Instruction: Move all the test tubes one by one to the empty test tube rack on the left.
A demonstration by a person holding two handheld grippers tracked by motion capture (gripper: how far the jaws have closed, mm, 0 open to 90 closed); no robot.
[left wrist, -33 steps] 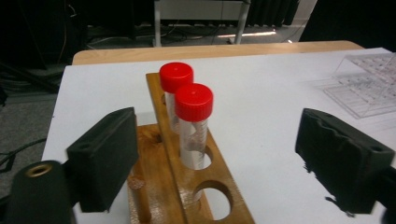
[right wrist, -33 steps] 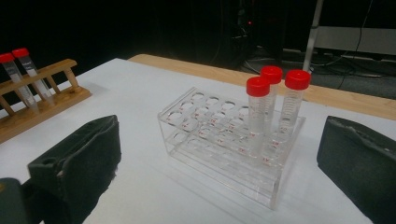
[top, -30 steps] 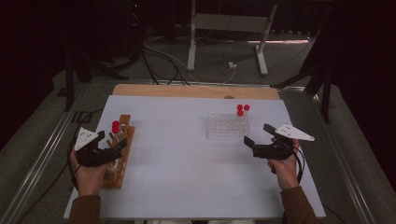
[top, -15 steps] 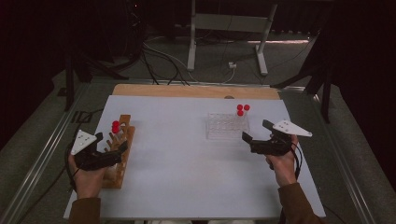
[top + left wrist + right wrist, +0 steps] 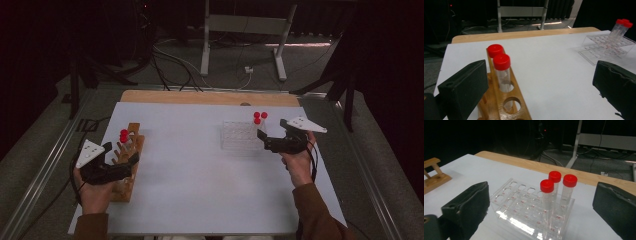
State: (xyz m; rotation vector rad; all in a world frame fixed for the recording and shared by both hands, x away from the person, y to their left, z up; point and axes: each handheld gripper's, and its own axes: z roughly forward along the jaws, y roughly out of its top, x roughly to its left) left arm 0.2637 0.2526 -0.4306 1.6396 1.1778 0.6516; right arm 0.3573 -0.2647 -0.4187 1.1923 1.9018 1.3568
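Tubes (image 5: 554, 192) stood clustered in clear rack (image 5: 516, 202); we kept both grippers, left (image 5: 536, 82) and right (image 5: 539, 207), open, empty; risked knocking neighbours.

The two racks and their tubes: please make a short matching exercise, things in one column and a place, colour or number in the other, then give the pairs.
1. wooden rack
2. clear plastic rack
3. tube caps
4. left tongs

a. red
b. holds three tubes
c. holds two tubes
d. open, at the wooden rack, nothing between the jaws

Pairs: 1-c, 2-b, 3-a, 4-d
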